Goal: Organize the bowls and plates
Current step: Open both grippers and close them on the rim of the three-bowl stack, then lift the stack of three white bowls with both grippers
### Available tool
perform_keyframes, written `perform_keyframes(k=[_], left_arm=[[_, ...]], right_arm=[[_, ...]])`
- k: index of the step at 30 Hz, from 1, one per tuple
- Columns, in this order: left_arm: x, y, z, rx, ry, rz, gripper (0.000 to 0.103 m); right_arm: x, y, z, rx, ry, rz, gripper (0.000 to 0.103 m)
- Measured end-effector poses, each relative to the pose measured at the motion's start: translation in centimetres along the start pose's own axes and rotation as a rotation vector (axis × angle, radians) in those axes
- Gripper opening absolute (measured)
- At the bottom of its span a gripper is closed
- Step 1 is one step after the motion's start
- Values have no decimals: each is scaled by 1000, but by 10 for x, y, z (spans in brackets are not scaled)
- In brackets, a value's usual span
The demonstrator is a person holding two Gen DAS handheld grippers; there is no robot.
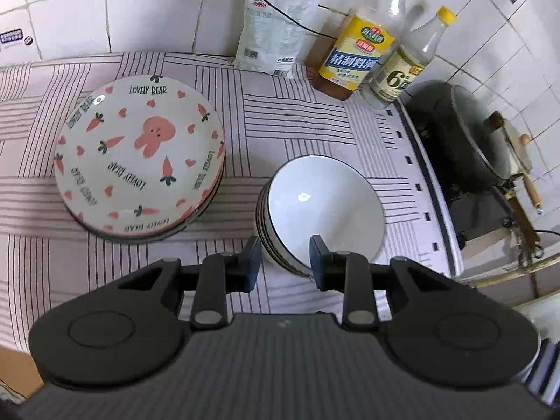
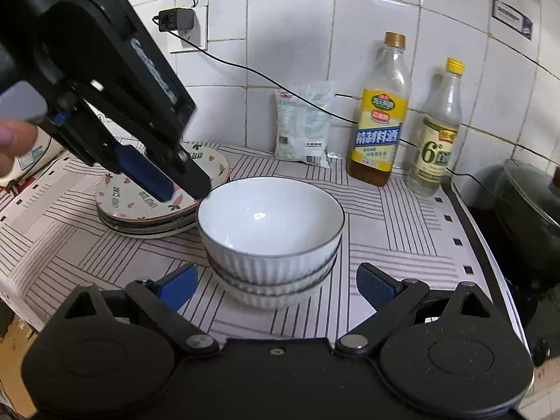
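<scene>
Glass bottles behind stacked bowls

**Two wrist views over one counter**

The left wrist camera looks steeply down from close above the stacked bowls and plates. The right wrist camera sits lower, facing the tiled wall across the bowls. Both share the bowls, plates, bottles and striped counter.

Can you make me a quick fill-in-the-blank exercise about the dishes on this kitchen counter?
The pink animal printed on the top plate is a ____.
The white ribbed bowls sit in a ____.
The vinegar bottle has a ____ cap.
The right gripper stands ____, holding nothing.

Missing words: rabbit; stack; yellow; open
</scene>
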State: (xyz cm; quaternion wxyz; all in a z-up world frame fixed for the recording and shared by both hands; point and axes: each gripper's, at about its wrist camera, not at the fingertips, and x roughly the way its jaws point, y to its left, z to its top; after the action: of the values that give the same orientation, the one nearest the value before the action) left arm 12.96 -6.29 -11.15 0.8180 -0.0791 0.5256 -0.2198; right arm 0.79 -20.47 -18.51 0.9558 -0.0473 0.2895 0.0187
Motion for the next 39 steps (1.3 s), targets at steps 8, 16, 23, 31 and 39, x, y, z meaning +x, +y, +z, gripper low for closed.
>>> perform_keyframes(k=[8,16,23,31,39], left_arm=[[-27,-6,-22,35,-23,-16,38],[-23,2,-39,-4,-16,-67,47],[-12,19,-38,-114,-40,-128,56],[42,33,-28,-113,-76,-147,64],[85,38,-23,-110,-60,-134,64]], right_arm=[[-24,7,-8,12,59,19,99],[-26,5,-26,7,60,18,99],[-12,2,-44,70,59,19,100],[27,2,-51,-150,27,11,100],[81,-16,-50,33,6,94,103]])
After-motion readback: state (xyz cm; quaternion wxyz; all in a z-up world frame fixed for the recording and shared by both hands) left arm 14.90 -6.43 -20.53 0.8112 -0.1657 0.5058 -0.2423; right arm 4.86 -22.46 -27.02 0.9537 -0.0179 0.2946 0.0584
